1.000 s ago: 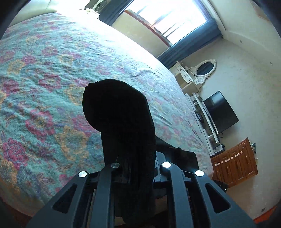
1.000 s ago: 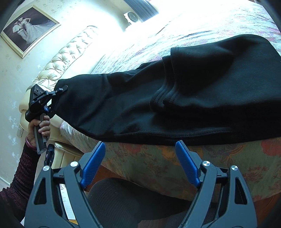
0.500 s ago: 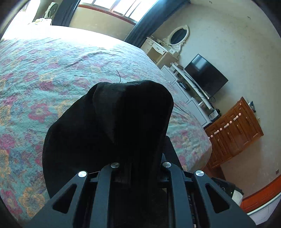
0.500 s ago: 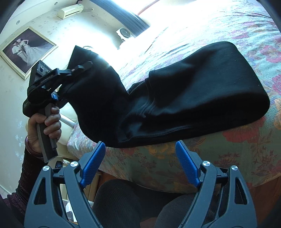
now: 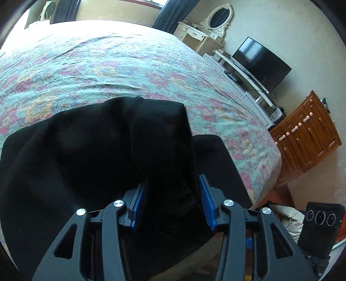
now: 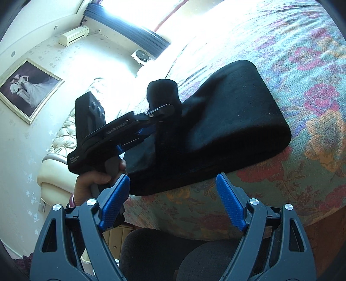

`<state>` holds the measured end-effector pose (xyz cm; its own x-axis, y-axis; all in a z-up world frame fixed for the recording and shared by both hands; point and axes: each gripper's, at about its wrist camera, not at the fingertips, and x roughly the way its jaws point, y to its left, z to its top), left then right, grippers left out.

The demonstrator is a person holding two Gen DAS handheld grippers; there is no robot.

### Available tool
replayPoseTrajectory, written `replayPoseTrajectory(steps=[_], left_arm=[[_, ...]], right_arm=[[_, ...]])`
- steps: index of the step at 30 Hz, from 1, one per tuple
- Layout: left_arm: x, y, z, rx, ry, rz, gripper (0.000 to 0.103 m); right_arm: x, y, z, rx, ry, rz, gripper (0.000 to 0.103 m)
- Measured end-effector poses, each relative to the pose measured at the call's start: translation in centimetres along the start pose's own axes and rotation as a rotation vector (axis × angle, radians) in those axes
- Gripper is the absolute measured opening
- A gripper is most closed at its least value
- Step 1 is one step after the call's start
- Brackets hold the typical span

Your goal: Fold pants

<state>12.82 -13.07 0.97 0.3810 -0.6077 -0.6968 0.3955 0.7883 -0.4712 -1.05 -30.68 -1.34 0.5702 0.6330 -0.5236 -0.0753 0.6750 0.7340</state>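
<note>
The black pants (image 6: pixel 227 121) lie folded at the near edge of the floral bedspread (image 6: pixel 313 64). In the left wrist view the pants (image 5: pixel 75 155) fill the foreground, with one end draped up between the fingers. My left gripper (image 5: pixel 172 198) has its jaws parted, with that bunched end of the pants still lying between the blue pads (image 5: pixel 205 203). It also shows in the right wrist view (image 6: pixel 164 112), held over the fold. My right gripper (image 6: pixel 173 194) is open and empty, below the bed's edge and apart from the pants.
The bed (image 5: pixel 129 71) stretches away to a window. A dressing table with oval mirror (image 5: pixel 216 19), a TV (image 5: pixel 261 62) and a wooden cabinet (image 5: pixel 307 134) stand along the right wall. A speaker (image 5: pixel 320 227) is on the floor. A tufted headboard (image 6: pixel 62 138) lies left.
My left gripper carried the held end of the pants over onto the rest, doubling them. Its jaws have parted from shut. My right gripper stayed open and still.
</note>
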Motion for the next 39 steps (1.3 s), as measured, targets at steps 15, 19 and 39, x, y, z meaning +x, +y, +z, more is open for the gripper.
replayPoseTrajectory(steps=[15, 19, 39], left_arm=[[-13.5, 10.2, -6.9, -0.221, -0.255, 0.221, 0.079], [-13.6, 12.9, -8.3, -0.333, -0.255, 0.209, 0.079], [-10.7, 11.1, -8.8, -0.298, -0.213, 0.131, 0.079]], right_arm=[[7.4, -1.8, 8.2, 0.049, 0.079, -0.005, 0.082], [11.2, -1.8, 8.2, 0.052, 0.167, -0.020, 0.082], [5.3, 0.6, 10.7, -0.075, 0.084, -0.032, 0.015]])
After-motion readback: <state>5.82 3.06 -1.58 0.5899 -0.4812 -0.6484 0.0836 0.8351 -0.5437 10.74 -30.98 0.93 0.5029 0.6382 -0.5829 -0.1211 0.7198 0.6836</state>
